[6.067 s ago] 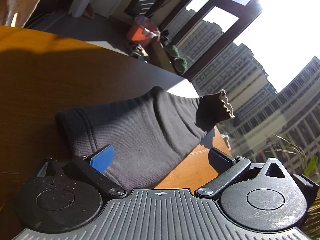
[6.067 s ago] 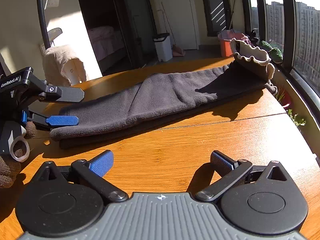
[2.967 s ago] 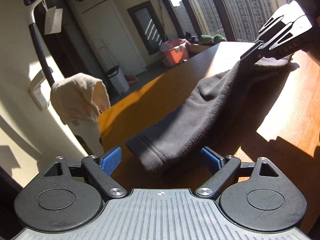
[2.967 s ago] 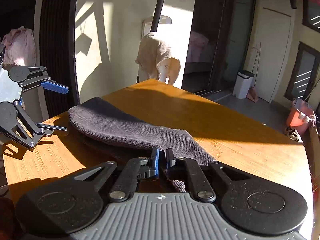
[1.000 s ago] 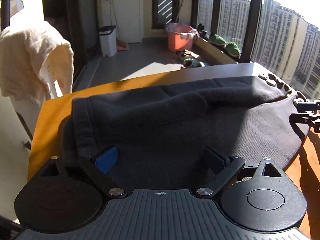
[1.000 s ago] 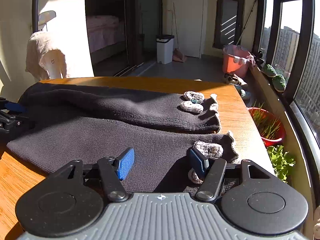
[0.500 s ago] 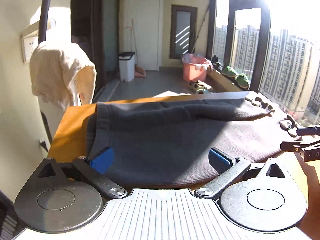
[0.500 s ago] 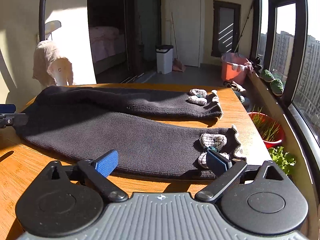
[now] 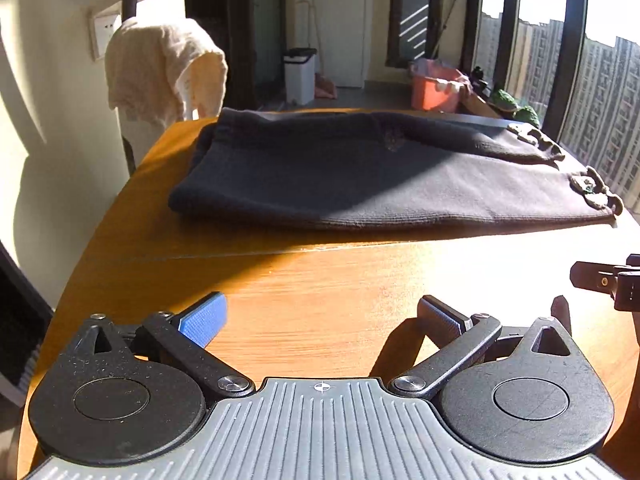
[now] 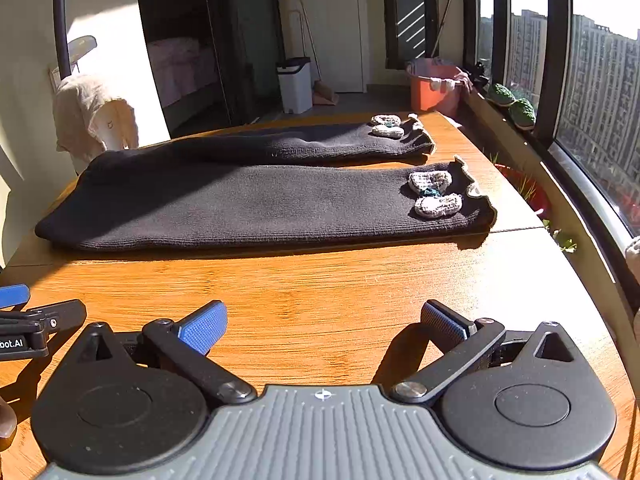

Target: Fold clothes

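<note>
- Sunlight is pouring through the big windows onto the wooden table [image 10: 320, 280], and the black pants [image 10: 256, 200] are lying flat across its far half, at twelve o'clock from both grippers.
- A second ago both grippers were sitting right over the cloth; now they are hanging back over bare wood, well apart from the pants.
- Left gripper [image 9: 324, 320] is showing its fingers wide apart and holding nothing. Right gripper [image 10: 324, 320] is doing the same.
- Three seconds ago the right one was pinching the cloth, so the letting go looks done. The pants are lying spread with two legs side by side, so more folding is likely coming.
- Right view is showing both legs clearly, with little knitted patches [image 10: 434, 194] by the cuffs at two o'clock.
- Left view is showing the waist end [image 9: 208, 168] at eleven o'clock better, plus a cream cloth [image 9: 160, 68] draped over a chair behind.
</note>
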Demonstrator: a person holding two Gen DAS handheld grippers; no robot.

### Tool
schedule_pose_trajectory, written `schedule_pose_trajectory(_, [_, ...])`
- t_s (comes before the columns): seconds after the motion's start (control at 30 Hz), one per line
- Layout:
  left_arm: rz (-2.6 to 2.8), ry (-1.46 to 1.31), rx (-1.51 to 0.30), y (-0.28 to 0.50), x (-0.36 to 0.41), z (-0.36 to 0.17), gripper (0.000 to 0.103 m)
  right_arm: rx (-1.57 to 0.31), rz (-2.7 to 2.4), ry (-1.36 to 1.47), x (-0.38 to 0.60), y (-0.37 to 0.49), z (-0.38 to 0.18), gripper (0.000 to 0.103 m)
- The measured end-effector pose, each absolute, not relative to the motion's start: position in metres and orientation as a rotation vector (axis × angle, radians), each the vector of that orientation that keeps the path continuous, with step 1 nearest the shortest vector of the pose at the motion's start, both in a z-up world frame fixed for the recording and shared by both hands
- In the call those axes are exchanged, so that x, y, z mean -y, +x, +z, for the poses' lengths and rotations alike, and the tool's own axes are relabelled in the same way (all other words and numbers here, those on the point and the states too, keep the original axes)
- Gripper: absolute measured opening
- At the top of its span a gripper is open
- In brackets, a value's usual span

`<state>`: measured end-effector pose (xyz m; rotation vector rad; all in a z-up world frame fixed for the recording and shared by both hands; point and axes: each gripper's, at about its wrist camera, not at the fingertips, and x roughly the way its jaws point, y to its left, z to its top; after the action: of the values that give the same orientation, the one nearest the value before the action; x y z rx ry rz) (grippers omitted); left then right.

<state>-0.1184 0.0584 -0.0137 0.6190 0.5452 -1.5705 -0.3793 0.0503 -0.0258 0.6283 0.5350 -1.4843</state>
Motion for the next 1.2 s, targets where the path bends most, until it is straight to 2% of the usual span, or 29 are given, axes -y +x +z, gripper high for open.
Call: schedule_pose_trajectory(1.2, [-1.550,0.598,-0.544,-0.104,-0.051,-0.019,0.103,-0.563,-1.486,0.597,-0.051,-0.368,-0.027,0.103])
